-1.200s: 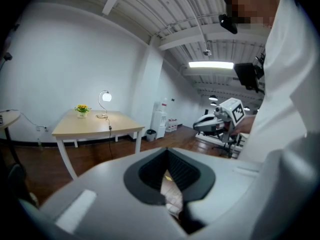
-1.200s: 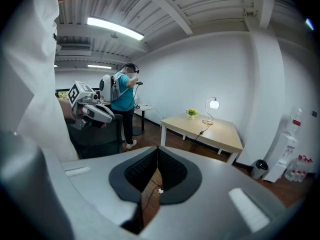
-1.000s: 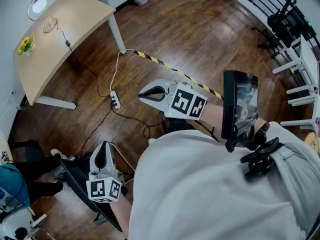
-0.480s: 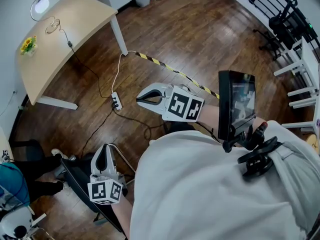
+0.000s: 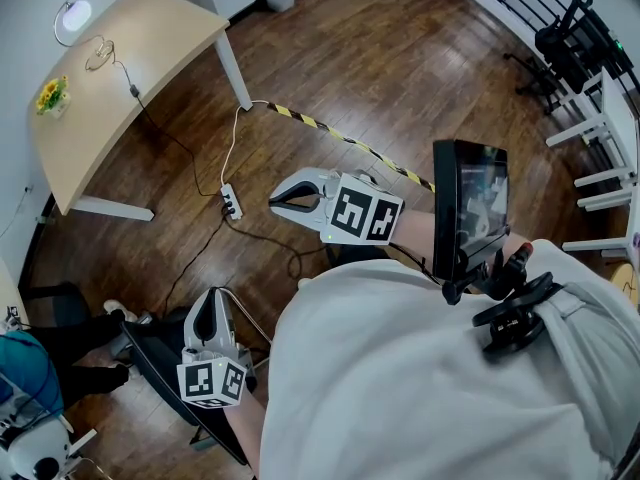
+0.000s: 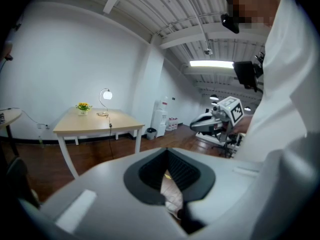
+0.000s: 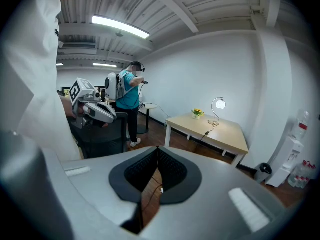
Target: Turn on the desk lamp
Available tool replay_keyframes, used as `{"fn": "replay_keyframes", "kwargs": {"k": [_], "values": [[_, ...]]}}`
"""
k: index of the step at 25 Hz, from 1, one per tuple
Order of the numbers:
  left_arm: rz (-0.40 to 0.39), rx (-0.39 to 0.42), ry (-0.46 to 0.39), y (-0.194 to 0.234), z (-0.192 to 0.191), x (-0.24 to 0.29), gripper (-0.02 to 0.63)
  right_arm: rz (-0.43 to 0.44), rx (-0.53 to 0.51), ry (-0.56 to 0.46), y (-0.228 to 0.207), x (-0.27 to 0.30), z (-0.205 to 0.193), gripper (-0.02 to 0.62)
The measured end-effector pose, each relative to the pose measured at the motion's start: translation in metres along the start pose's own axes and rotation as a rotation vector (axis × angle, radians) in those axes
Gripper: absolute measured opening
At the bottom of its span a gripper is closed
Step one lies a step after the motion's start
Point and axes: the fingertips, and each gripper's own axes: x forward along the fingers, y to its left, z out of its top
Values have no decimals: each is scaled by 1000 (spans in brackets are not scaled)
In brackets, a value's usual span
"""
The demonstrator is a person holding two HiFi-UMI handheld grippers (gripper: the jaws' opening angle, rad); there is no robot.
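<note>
Both the left gripper (image 5: 204,298) and the right gripper (image 5: 277,200) are closed on nothing. The desk lamp (image 5: 75,10) glows well ahead of them, on the table (image 5: 140,63). Pressing its switch might turn it off, and the floor cable (image 5: 228,158) could trip the person.

From the head, aimed steeply down over the shoulders at the floor (image 5: 400,58), with the table (image 5: 120,78) far off in the view's upper left corner. From the left gripper (image 5: 203,303), level along its jaws toward that distant table. From the right gripper (image 5: 277,200), likewise level, toward the same table, equally far. Shared by all three: table and lamp (image 5: 73,13).
</note>
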Motion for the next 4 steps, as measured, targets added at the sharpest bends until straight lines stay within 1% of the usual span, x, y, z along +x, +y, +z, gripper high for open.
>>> {"fn": "replay_keyframes", "kwargs": {"k": [4], "values": [[0,0,0,-2,1,3,18,4,-3,4,-1,-1,-2,3]]}}
